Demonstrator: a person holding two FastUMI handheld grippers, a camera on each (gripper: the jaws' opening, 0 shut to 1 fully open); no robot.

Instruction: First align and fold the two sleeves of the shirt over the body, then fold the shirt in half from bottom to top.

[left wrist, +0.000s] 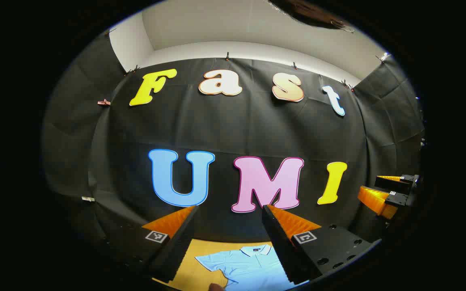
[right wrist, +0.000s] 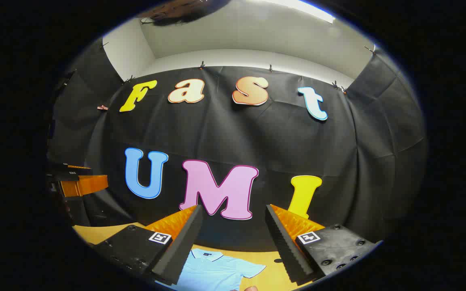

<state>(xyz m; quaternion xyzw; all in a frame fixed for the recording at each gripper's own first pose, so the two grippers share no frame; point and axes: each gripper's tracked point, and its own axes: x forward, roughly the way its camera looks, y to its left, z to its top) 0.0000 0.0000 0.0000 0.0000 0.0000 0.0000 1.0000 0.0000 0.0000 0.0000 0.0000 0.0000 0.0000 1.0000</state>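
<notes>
left gripper (left wrist: 229, 210) fingers apart, raised | shirt (left wrist: 249, 264) flat on table (left wrist: 192, 275)

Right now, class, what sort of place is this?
Probably a staged recording booth: black cloth wall clipped up, a wooden table bearing a light blue shirt, both tools open.

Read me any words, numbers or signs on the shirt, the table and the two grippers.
Shirt: a small dark tag inside the collar, too small to read.
Left gripper: square black-and-white markers, coded patterns, no words or numbers.
Right gripper: the same kind of marker, no words or numbers.
Table: no text.
</notes>
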